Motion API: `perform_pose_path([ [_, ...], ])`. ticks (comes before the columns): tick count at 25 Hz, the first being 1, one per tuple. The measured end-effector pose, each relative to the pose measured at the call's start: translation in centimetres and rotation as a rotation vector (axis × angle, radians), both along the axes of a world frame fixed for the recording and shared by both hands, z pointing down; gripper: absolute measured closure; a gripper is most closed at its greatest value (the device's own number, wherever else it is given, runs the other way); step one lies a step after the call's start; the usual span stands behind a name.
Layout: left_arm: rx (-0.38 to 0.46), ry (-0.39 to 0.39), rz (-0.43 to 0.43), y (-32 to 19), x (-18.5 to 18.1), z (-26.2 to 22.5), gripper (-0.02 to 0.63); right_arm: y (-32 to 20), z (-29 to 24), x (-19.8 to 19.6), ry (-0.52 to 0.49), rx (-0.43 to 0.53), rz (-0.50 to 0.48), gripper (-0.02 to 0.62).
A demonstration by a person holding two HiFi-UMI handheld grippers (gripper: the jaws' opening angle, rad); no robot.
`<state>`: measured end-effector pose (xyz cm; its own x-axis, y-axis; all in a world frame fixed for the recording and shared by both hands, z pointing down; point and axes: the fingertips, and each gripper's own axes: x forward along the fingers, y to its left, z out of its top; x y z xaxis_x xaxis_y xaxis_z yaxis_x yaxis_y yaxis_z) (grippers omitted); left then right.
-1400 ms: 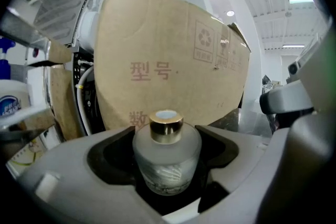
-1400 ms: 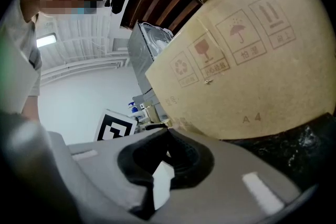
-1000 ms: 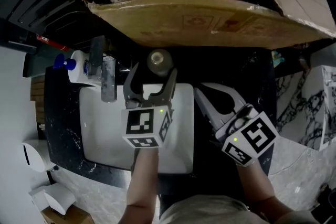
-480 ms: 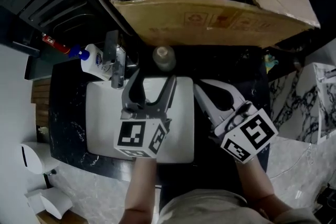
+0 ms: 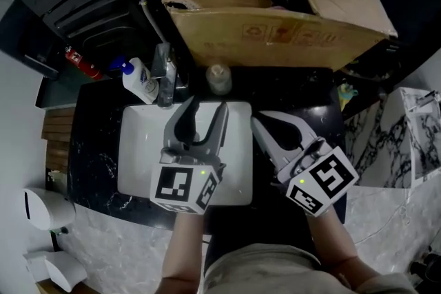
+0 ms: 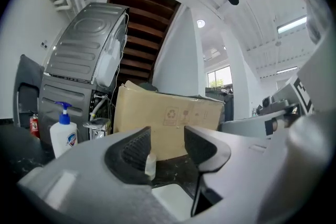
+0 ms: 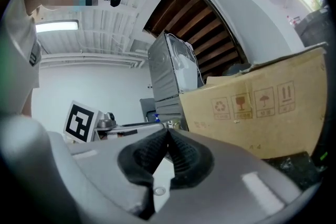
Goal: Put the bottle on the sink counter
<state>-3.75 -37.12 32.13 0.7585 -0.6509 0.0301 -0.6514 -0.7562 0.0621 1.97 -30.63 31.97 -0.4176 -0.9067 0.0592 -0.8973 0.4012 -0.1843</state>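
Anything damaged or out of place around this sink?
The large cardboard box behind the sink has a ragged tear at its top left corner, and its flaps stand open. The bottle stands upright on the sink counter in front of it.

surface: dark counter [image 5: 96,162], white sink [image 5: 138,148] set in its middle | back edge: small bottle [image 5: 219,78] upright, tap [image 5: 165,72] near | back left: soap bottle [image 5: 140,79] | cardboard box [image 5: 275,31] along back edge

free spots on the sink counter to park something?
Bare dark counter left of the basin, and behind it between the small bottle and the counter's right end. Crowded: back-left corner with faucet and soap pump bottle; cardboard box borders the rear.
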Motion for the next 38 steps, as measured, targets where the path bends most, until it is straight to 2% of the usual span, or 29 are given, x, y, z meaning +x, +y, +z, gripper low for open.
perform_pose_path([
  [4, 0.038, 0.006, 0.009, 1.7, -1.0, -1.7, 0.460, 1.5, -1.5, -0.4, 0.015, 0.032, 0.011, 0.592],
  [7, 0.072, -0.022, 0.043, 3.5, -1.3, -2.6, 0.512, 2.6, -2.1, -0.9, 0.025, 0.042, 0.015, 0.592],
  [9, 0.073, -0.013, 0.077, 4.7, -1.5, -3.1, 0.536, 3.2, -2.7, -1.3, 0.025, 0.051, 0.013, 0.592],
  [13, 0.063, 0.025, 0.132, 7.3, -1.7, -3.8, 0.566, 4.4, -4.0, -2.3, 0.040, 0.074, -0.003, 0.592],
  [17, 0.023, 0.133, 0.180, 9.7, -2.3, -4.8, 0.596, 6.1, -4.9, -3.4, 0.053, 0.084, -0.046, 0.592],
  [23, 0.024, 0.266, 0.297, 13.3, -3.6, -7.3, 0.598, 8.6, -6.0, -5.2, -0.023, 0.090, -0.091, 0.592],
  [29, -0.032, 0.270, 0.347, 15.5, -4.9, -6.6, 0.598, 10.4, -6.4, -6.1, -0.026, 0.133, -0.065, 0.592],
  [38, -0.091, 0.252, 0.376, 17.1, -5.8, -4.6, 0.598, 11.3, -4.8, -7.2, -0.036, 0.117, -0.059, 0.592],
])
